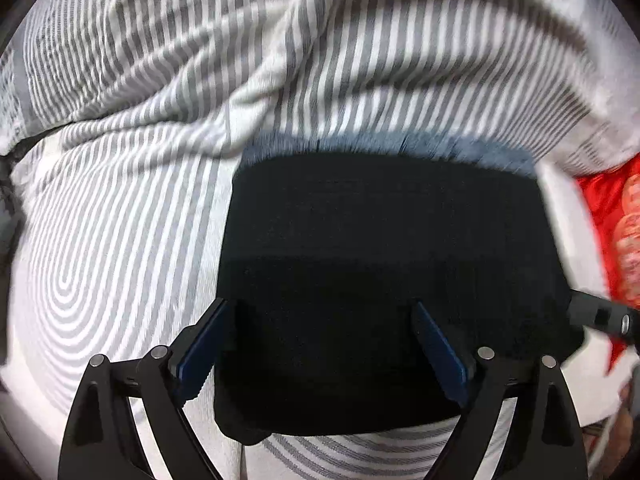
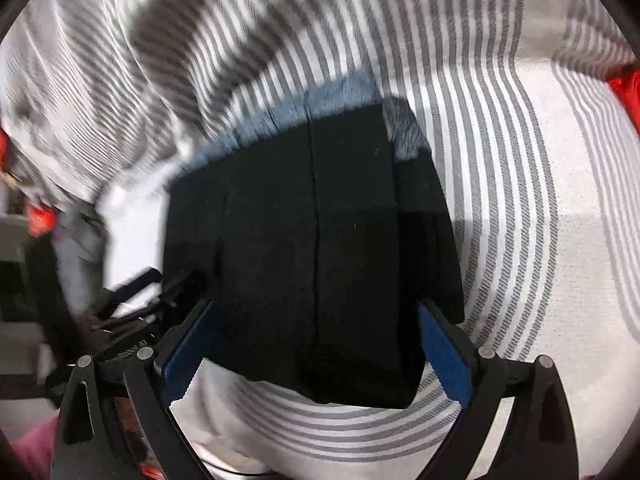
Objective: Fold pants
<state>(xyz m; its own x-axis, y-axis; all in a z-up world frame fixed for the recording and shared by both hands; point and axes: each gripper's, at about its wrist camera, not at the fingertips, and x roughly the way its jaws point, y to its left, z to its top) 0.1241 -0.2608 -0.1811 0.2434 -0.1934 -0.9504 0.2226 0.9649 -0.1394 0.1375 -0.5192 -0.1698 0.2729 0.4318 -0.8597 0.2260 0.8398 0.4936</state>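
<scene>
Black pants (image 1: 384, 264), folded into a compact block, lie on the grey-and-white striped bedding (image 1: 120, 240), with the left gripper (image 1: 320, 344) and right gripper (image 2: 316, 344) both above them, jaws spread wide, pinching nothing.

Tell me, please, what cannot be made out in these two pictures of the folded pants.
- Black pants, left wrist view: too dark to count folded layers.
- Blue-grey strip behind the pants, right wrist view: blurred, mostly covered by them.
- Red thing, left wrist view: cut off by the edge, blurred.
- Left gripper, right wrist view: smeared by blur.
</scene>
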